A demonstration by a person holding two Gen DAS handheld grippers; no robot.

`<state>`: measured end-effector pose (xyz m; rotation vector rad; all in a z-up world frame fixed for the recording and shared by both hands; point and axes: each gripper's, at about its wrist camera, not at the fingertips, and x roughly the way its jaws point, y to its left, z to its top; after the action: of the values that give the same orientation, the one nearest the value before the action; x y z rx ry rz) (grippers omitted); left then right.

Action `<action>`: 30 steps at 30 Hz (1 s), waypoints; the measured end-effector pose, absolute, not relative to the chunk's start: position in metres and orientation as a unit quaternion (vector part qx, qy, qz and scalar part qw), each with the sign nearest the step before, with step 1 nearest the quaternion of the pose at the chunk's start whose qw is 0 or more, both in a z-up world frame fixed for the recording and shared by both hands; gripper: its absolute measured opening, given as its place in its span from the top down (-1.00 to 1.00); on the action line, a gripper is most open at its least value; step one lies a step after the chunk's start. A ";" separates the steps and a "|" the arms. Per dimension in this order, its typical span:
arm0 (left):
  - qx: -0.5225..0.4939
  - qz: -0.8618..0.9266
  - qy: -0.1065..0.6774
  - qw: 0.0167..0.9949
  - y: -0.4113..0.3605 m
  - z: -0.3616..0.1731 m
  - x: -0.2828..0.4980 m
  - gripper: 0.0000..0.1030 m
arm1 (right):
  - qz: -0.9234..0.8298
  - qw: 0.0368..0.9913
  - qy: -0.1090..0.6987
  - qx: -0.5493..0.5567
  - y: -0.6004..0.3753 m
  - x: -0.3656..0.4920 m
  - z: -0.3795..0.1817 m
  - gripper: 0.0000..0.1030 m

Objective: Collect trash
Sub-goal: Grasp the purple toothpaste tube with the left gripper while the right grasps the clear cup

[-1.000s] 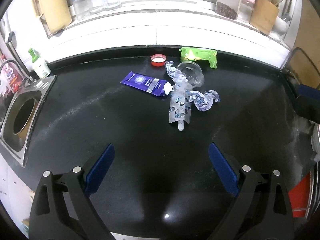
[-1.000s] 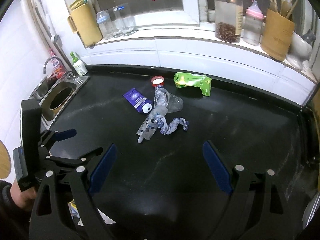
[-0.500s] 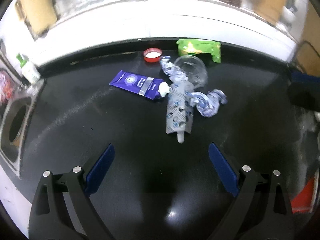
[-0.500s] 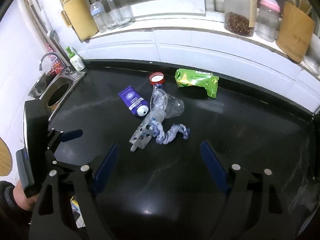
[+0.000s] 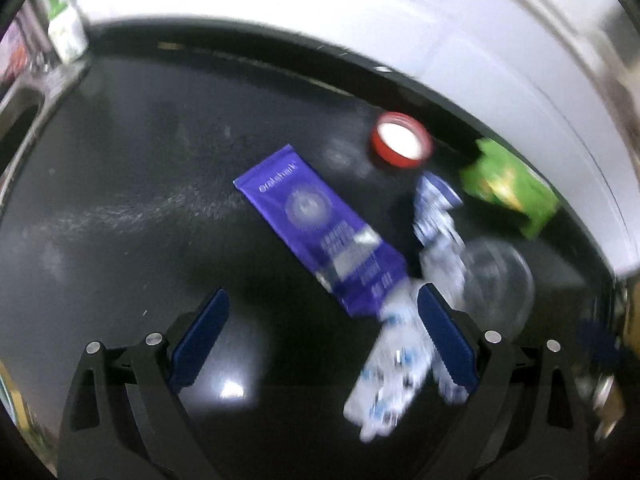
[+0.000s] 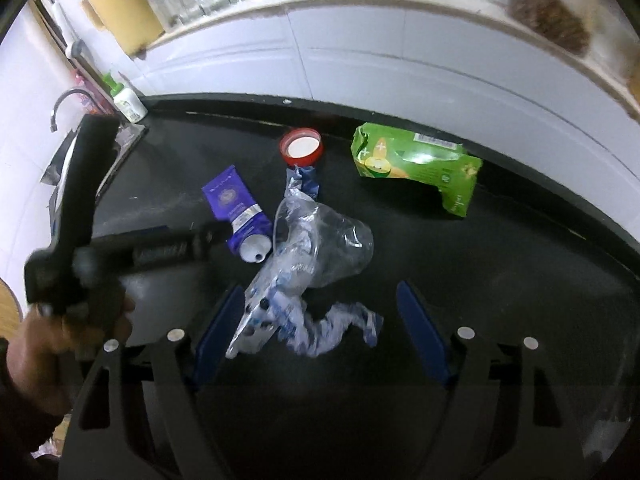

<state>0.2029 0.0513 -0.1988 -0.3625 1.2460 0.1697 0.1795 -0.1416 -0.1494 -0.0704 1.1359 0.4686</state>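
Both grippers, left (image 5: 322, 336) and right (image 6: 320, 332), reach with jaws wide open and empty toward the trash; next, the left should pinch the purple tube (image 5: 320, 226).

Motion-blurred purple tube (image 5: 328, 228), sill jars cropped

Purple tube (image 6: 237, 216), red cap (image 6: 301, 147), green wrapper (image 6: 416, 162), black counter (image 6: 500, 264).

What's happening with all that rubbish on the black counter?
A person holds two grippers over a pile of trash. The left gripper, open, is closing in on the purple squeeze tube. The right gripper, also open, hangs over the crumpled white-and-blue wrapper beside the clear plastic cup. Nothing is picked up yet.
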 end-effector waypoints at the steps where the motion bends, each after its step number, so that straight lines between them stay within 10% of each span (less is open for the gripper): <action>1: -0.179 0.088 0.585 0.786 0.055 -0.206 0.213 -0.79 | 0.220 0.814 0.537 -0.033 -0.140 0.185 -0.154 -0.47; 9: -0.167 0.114 0.600 0.774 0.052 -0.233 0.248 -0.84 | 0.216 0.789 0.574 -0.030 -0.132 0.216 -0.196 -0.35; 14: -0.125 0.104 0.593 0.789 0.035 -0.235 0.250 -0.80 | 0.209 0.778 0.592 -0.031 -0.129 0.228 -0.214 0.14; 16: -0.121 0.100 0.579 0.800 0.033 -0.229 0.244 -0.32 | 0.204 0.781 0.588 -0.045 -0.128 0.228 -0.213 0.86; 21: -0.167 0.058 0.579 0.796 0.039 -0.223 0.238 1.00 | 0.197 0.796 0.570 -0.052 -0.139 0.224 -0.199 0.91; 30: -0.201 -0.025 0.574 0.793 0.043 -0.203 0.221 1.00 | 0.193 0.813 0.548 -0.035 -0.157 0.213 -0.168 0.91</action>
<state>0.2209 0.0429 -0.2029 -0.4330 1.2342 -0.0531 0.2129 -0.1574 -0.1676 -0.0739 1.1708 0.4110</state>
